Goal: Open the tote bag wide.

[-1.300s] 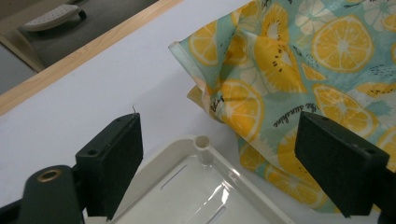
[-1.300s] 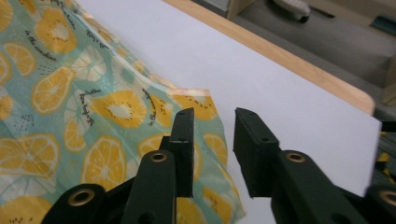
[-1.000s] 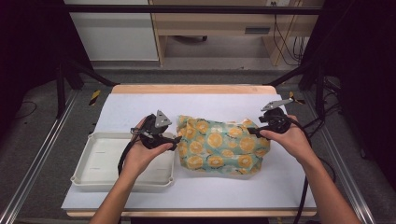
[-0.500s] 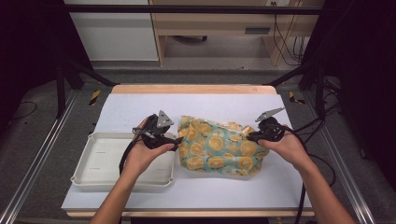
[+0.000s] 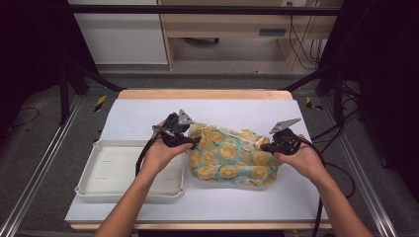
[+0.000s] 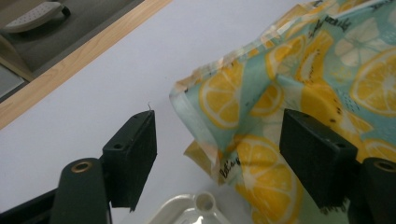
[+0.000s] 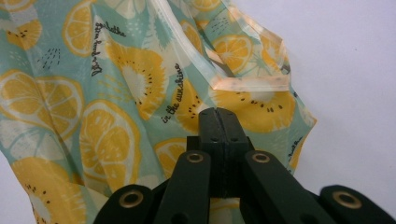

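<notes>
A teal cloth printed with yellow lemon slices (image 5: pixel 227 155) lies crumpled in the middle of the white table. My left gripper (image 5: pixel 193 141) is at the cloth's left edge, open. In the left gripper view its jaws (image 6: pixel 219 126) stand wide on either side of a raised fold of the cloth (image 6: pixel 280 93). My right gripper (image 5: pixel 264 146) is at the cloth's right side. In the right gripper view its jaws (image 7: pixel 217 112) are pressed together with the cloth (image 7: pixel 116 93) right at and under the tips, apparently pinching the fabric.
A white rectangular tray (image 5: pixel 99 148) sits on the left part of the table, beside the left hand; its corner (image 6: pixel 196 210) shows under the left jaws. Bare white table lies behind the cloth up to the wooden far edge (image 5: pixel 202 94). Cables trail off on the right.
My right gripper has moved down and to the left, inward over the cloth's right side, and the cloth has bunched narrower there. The left gripper has stayed put at the left edge.
</notes>
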The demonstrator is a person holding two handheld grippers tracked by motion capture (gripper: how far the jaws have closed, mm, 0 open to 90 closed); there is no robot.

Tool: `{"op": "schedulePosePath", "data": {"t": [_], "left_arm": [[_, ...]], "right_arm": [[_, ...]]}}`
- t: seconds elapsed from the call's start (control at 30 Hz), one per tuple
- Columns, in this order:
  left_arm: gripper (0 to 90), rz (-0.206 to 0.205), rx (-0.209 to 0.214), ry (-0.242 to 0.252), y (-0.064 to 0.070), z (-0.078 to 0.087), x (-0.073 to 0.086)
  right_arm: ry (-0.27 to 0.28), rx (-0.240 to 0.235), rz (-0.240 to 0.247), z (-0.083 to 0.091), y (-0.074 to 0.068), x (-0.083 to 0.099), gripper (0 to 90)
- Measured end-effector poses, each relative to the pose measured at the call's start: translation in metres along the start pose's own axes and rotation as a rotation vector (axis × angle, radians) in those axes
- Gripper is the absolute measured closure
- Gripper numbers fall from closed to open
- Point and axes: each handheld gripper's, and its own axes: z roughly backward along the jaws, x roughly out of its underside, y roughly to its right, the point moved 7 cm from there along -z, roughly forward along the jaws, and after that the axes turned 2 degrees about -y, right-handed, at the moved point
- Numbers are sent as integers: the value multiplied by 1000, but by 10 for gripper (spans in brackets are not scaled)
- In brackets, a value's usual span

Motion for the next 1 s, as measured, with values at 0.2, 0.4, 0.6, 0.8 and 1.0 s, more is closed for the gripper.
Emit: {"op": "schedulePosePath", "data": {"t": [0.2, 0.4, 0.6, 0.8, 1.0], "left_arm": [[742, -25, 26, 61, 10, 1, -5], [886, -86, 107, 108, 42, 29, 7], [887, -147, 176, 112, 78, 54, 36], [889, -212, 157, 74, 87, 57, 49], [891, -214, 154, 38, 83, 61, 65]], "right_arm": [[17, -1, 2, 3, -1, 0, 900], [61, 15, 12, 14, -3, 2, 900], [110, 36, 23, 30, -9, 1, 855], [136, 86, 39, 38, -8, -12, 562], [119, 84, -16, 34, 4, -11, 323]]}}
